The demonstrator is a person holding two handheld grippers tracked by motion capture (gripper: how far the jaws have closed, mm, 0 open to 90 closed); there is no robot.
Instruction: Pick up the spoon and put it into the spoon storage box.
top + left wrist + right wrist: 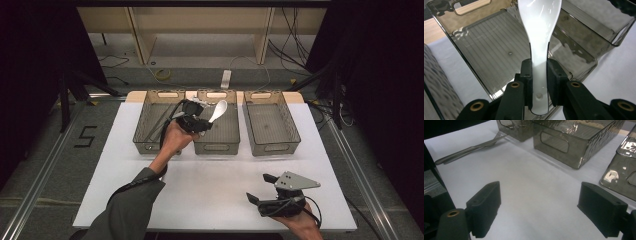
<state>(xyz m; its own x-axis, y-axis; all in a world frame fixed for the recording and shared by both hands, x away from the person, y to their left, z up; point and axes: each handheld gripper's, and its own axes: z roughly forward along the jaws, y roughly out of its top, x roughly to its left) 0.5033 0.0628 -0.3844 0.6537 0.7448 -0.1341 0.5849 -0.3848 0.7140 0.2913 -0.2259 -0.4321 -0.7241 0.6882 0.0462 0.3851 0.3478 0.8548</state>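
Note:
My left gripper (206,120) hangs over the middle smoked-plastic bin (216,146) at the back of the white table. It is shut on the handle of a white ceramic spoon (218,111), whose bowl points up and to the right. In the left gripper view the spoon (539,30) rises between the black pads (526,72), with the ribbed floor of that bin (489,45) beneath it. My right gripper (257,186) rests low at the table's front right, open, with bare white tabletop between its fingers (486,205).
Three like bins stand in a row: the left bin (150,135) holds long thin utensils, and the right bin (270,125) sits beside the middle one. Metal forks (469,151) lie on the table in front of the left bin (514,127).

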